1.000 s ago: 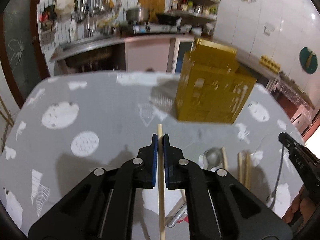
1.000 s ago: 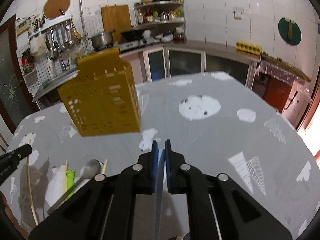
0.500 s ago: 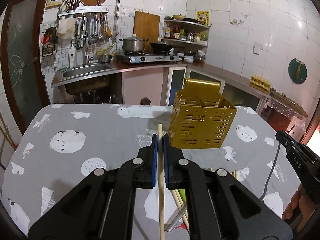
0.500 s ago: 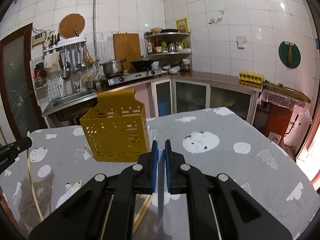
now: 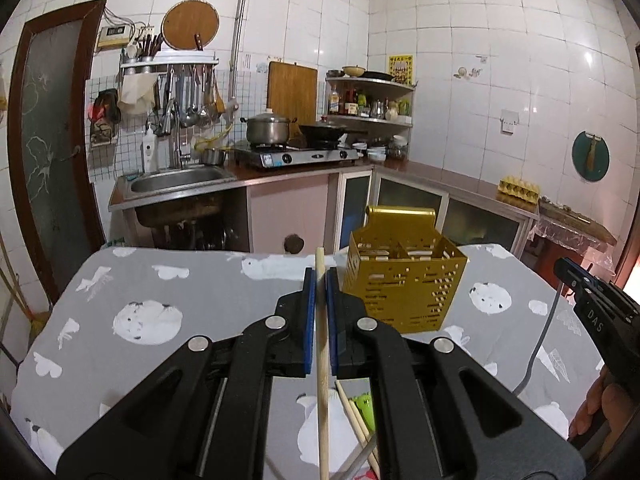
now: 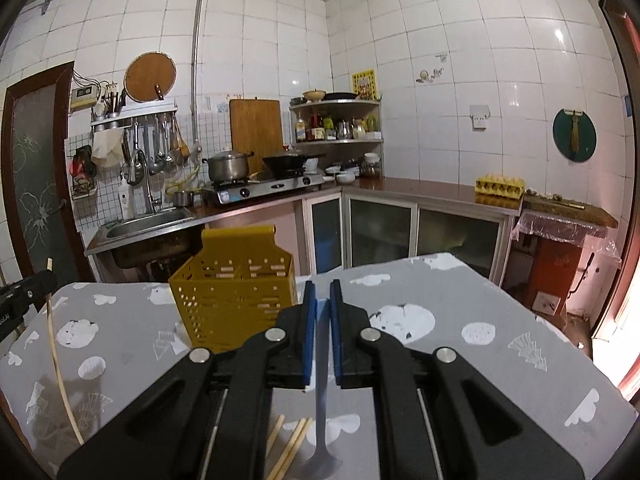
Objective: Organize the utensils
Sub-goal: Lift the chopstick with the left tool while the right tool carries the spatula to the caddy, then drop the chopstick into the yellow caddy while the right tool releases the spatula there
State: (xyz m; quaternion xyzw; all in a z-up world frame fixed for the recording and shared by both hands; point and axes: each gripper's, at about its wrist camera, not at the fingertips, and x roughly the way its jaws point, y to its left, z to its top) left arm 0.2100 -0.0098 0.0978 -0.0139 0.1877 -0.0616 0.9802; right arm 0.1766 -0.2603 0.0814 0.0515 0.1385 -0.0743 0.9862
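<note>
My left gripper (image 5: 319, 280) is shut on a pale wooden chopstick (image 5: 321, 380), held above the table; its tip pokes out past the blue pads. The yellow perforated utensil basket (image 5: 404, 284) stands upright on the table, ahead and to the right. My right gripper (image 6: 321, 292) is shut on the thin handle of a grey-blue utensil (image 6: 320, 364), whose wider end hangs below. In that view the basket (image 6: 236, 292) is ahead to the left. Each gripper shows at the edge of the other's view: right gripper (image 5: 570, 274), left gripper (image 6: 46, 278).
Loose chopsticks (image 5: 354, 416) and a green item (image 5: 366, 414) lie on the grey patterned tablecloth (image 5: 160, 288) below the grippers. More chopsticks (image 6: 292, 444) show in the right wrist view. A sink (image 5: 176, 180) and stove counter stand beyond the table's far edge.
Both grippers have risen and tipped upward with their utensils still held. The basket now sits lower and farther off in both views, and more of the kitchen wall shows.
</note>
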